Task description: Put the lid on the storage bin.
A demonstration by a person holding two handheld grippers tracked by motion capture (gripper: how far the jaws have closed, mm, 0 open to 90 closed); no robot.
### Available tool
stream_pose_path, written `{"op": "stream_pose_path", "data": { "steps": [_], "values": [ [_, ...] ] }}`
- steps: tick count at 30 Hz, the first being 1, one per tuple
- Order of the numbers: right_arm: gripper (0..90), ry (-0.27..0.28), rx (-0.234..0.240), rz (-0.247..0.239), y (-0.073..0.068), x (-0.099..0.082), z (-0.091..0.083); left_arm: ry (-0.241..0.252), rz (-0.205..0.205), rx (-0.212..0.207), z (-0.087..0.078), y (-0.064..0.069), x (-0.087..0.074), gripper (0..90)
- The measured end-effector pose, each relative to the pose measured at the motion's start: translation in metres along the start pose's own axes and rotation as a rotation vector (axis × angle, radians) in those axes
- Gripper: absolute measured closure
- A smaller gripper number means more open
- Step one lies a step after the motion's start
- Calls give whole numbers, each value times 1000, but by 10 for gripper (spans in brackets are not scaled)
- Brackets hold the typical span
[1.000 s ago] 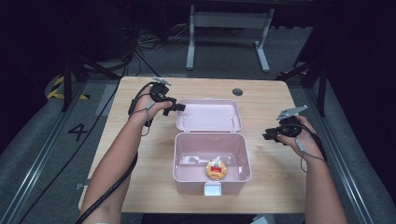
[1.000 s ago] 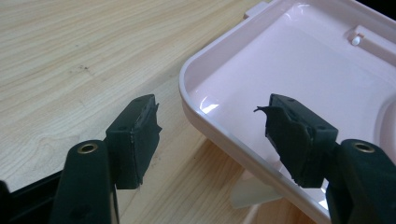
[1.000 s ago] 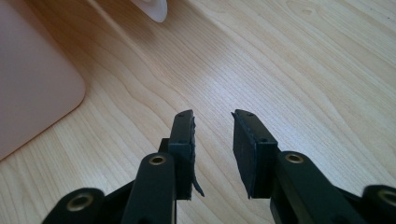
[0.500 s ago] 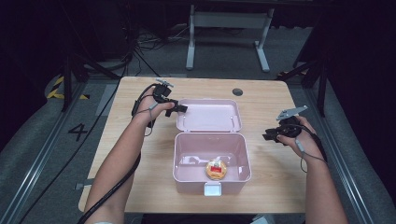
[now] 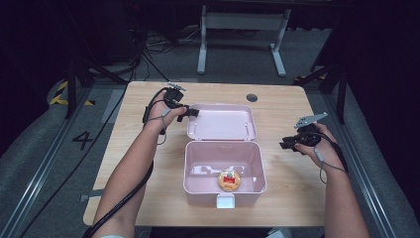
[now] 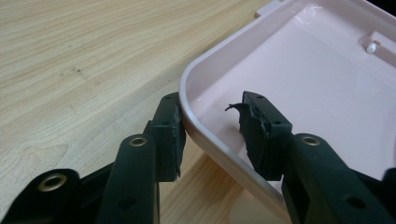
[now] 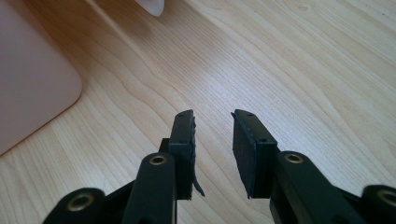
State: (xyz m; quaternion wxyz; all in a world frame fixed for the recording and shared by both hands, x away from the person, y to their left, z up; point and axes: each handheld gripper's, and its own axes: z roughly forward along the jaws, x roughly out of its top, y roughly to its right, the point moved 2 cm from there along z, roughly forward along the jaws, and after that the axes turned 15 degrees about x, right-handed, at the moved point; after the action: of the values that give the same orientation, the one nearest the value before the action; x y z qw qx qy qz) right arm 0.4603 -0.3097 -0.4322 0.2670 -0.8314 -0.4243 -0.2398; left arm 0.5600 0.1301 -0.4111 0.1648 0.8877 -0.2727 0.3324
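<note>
At centre frame in the high view, a pale pink plastic box [image 5: 224, 171] is seen open on the light wooden desk [image 5: 292, 198], its lid [image 5: 221, 122] laid flat behind it. The lid's rounded corner is straddled by the left gripper [image 6: 210, 126], fingers parted (outer pad touching the rim). The right gripper [image 7: 213, 140] is held narrowly open over bare desk, empty. A small orange-and-red item [image 5: 229, 179] lies inside the box, too small to identify.

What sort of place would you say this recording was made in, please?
Probably a lab or studio for recording handling demonstrations: a lone wooden table on grey carpet, cables trailing across the floor, and yellow-black hazard tape beside a painted 4.
</note>
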Motion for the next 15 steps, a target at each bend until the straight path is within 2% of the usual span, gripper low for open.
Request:
{"op": "stream_pose_path", "data": {
  "steps": [6,9,11,15],
  "values": [
    [706,-3,-1,-3,0,0,0,26,36,38,-8,5,7,626],
    [706,-2,5,-2,-1,0,0,42,42,41,-12,6,9,623],
    [706,6,15,-16,-4,3,0,74,22,33,-18,5,12,635],
    [706,6,18,-33,-8,6,-1,97,15,36,-22,5,14,653]
  ]
}}
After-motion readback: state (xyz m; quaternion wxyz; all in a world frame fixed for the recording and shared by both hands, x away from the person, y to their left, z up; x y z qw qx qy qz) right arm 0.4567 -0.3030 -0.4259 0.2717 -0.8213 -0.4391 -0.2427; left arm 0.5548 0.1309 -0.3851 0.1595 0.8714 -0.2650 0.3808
